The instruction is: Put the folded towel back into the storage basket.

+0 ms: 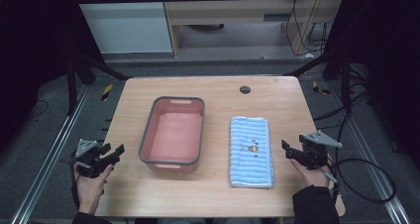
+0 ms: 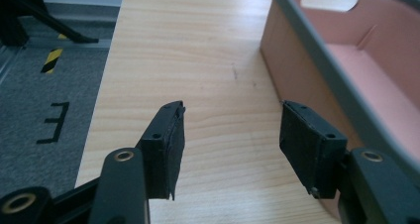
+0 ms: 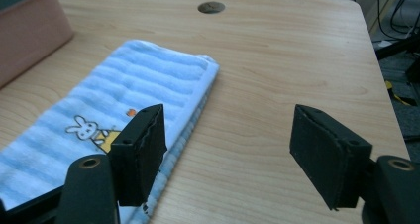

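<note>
Fingers spread on your left gripper and right gripper, pinching nothing | pink basin empty | folded blue towel at basin's 3 o'clock

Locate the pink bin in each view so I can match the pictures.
High view: the bin sits left of centre on the table, left of the towel.
Left gripper view: it runs along the right edge, beyond the right jaw.
Right gripper view: one corner shows at the top left.
Shared landmark: the light wooden tabletop beside the bin.
</note>
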Demonstrator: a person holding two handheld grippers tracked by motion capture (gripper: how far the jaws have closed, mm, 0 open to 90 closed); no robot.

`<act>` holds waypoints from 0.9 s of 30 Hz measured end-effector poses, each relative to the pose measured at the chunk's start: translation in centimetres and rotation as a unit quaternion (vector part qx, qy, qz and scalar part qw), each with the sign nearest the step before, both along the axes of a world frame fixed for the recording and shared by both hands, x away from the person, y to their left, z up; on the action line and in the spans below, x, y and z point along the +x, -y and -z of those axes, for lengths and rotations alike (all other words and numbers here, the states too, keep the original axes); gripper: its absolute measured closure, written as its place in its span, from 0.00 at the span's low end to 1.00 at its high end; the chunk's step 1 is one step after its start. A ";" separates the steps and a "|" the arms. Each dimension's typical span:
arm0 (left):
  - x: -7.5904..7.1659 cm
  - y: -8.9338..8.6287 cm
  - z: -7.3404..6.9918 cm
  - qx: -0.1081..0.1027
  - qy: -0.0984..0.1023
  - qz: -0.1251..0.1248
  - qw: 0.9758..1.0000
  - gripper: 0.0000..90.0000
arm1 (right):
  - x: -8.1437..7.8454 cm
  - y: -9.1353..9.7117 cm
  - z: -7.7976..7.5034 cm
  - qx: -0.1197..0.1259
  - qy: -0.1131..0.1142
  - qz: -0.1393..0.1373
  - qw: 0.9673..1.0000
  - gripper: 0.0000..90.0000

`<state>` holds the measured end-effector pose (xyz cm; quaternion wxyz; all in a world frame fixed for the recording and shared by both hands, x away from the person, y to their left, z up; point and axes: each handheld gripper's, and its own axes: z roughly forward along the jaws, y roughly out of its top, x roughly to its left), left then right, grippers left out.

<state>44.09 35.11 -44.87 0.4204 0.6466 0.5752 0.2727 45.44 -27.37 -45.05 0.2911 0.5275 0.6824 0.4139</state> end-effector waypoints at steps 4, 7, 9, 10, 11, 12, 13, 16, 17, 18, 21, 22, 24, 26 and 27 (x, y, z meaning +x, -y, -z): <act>-0.4 0.3 -1.3 -0.011 0.015 0.010 1.000 0.46 | -0.2 -0.1 -0.8 0.017 0.012 -0.004 1.000 0.30; -0.7 0.8 -2.0 -0.009 0.026 0.020 0.999 0.44 | -0.3 0.0 -1.3 0.019 0.018 -0.004 1.000 0.31; -0.7 1.2 -2.4 -0.006 0.028 0.027 0.999 0.43 | -0.3 0.1 -1.5 0.020 0.020 -0.005 1.000 0.32; -0.8 1.7 -2.8 -0.009 0.030 0.033 0.999 0.41 | -0.3 0.2 -1.8 0.016 0.022 -0.004 1.000 0.34; -0.8 1.9 -3.0 -0.008 0.033 0.035 0.999 0.41 | -0.3 0.2 -1.9 0.020 0.025 -0.006 0.999 0.35; -0.8 1.9 -3.0 -0.008 0.033 0.035 0.999 0.41 | -0.3 0.2 -1.9 0.020 0.025 -0.006 0.999 0.35; -0.9 2.1 -3.2 -0.007 0.036 0.037 0.999 0.41 | -0.2 0.2 -2.1 0.025 0.022 -0.010 0.999 0.35; -0.9 2.8 -4.0 -0.003 0.039 0.047 0.998 0.39 | 0.0 0.1 -3.0 0.023 0.026 -0.018 0.999 0.35; -0.8 3.0 -4.1 -0.003 0.040 0.051 0.998 0.39 | 0.1 0.1 -3.2 0.023 0.027 -0.019 0.999 0.35; -0.7 3.4 -4.6 -0.008 0.040 0.057 0.998 0.39 | 0.3 0.0 -3.7 0.023 0.031 -0.020 0.999 0.35; -0.7 3.9 -5.0 -0.009 0.041 0.064 0.997 0.40 | 0.4 -0.1 -4.6 0.024 0.037 -0.023 0.999 0.36; -0.6 4.4 -5.4 -0.008 0.046 0.069 0.997 0.40 | 0.5 -0.1 -4.9 0.026 0.041 -0.024 0.999 0.36; -0.5 4.9 -5.7 -0.010 0.051 0.072 0.996 0.40 | 0.6 -0.2 -5.5 0.027 0.043 -0.024 0.998 0.36; -0.5 5.2 -5.9 -0.011 0.054 0.074 0.996 0.40 | 0.7 -0.4 -6.0 0.028 0.048 -0.026 0.998 0.36; -0.4 5.4 -6.1 -0.012 0.055 0.076 0.995 0.40 | 0.8 -0.4 -6.3 0.026 0.049 -0.027 0.998 0.36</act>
